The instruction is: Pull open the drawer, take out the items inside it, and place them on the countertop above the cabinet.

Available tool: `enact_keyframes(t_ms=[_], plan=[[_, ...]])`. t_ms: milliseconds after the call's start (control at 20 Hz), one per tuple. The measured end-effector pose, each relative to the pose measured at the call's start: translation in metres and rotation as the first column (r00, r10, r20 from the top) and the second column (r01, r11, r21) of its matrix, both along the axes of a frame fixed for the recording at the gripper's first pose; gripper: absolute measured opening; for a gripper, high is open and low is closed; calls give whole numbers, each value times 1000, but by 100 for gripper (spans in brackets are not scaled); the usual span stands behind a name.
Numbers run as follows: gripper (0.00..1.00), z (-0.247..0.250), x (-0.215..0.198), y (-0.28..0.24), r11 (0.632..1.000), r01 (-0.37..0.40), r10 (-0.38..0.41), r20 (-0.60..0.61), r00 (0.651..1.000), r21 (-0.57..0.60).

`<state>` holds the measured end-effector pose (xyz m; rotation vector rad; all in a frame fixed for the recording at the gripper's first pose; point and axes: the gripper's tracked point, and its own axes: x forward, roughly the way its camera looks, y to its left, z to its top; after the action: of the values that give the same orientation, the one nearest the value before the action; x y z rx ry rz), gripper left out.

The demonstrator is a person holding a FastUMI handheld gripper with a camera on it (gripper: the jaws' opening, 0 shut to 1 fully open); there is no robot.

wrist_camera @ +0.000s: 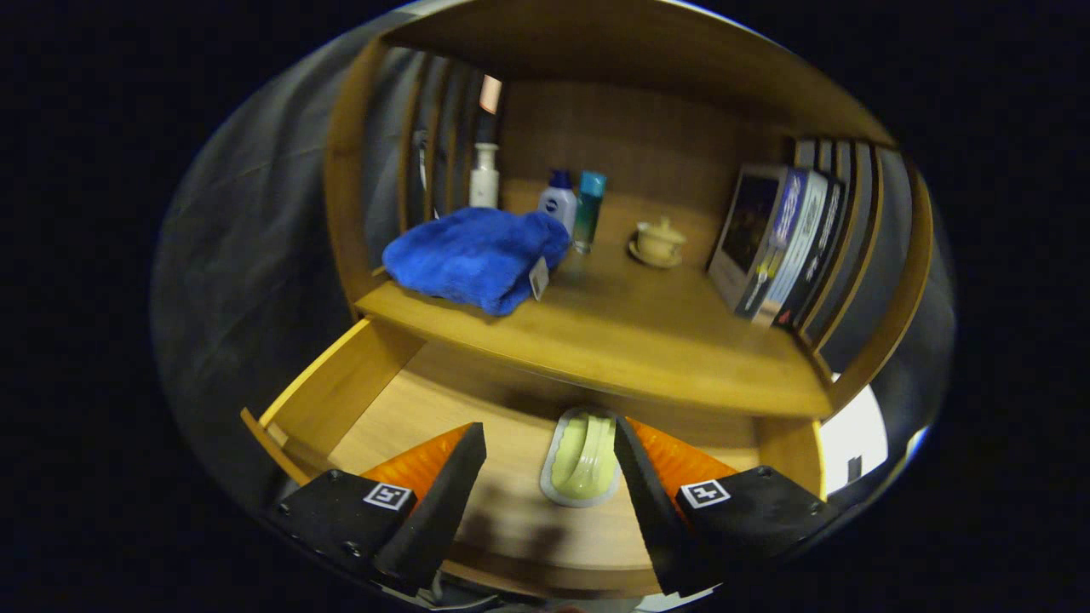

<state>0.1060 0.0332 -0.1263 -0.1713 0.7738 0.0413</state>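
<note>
The wooden drawer (341, 400) under the countertop (613, 332) is pulled out. On its floor lies a pale green soap dish with a grey rim (583, 460), just inside my right finger. My gripper (549, 464) hovers over the drawer, open, with nothing pressed between its fingers. A folded blue towel (477, 255) with a small tag rests on the left of the countertop.
At the back of the countertop stand a white pump bottle (484, 174), a white bottle with a blue cap (558, 203) and a teal bottle (588, 209). A lidded cream cup on a saucer (657, 243) sits beyond them. Books (779, 247) lean at the right.
</note>
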Motion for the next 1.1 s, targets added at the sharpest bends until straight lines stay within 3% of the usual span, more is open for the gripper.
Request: enact_keyframes(t_ms=[150, 300, 600, 750, 1000, 1100], plan=[[99, -31, 8, -20, 989, 132, -118, -180, 977, 67], [98, -51, 10, -34, 979, 199, -177, -312, 933, 40], [91, -74, 21, -47, 977, 214, -197, -394, 898, -1], [87, -81, 27, -44, 976, 217, -190, -400, 897, 21], [34, -84, 24, -50, 965, 260, -229, -395, 890, 27], [28, -81, 19, -58, 968, 252, -233, -392, 890, -4]])
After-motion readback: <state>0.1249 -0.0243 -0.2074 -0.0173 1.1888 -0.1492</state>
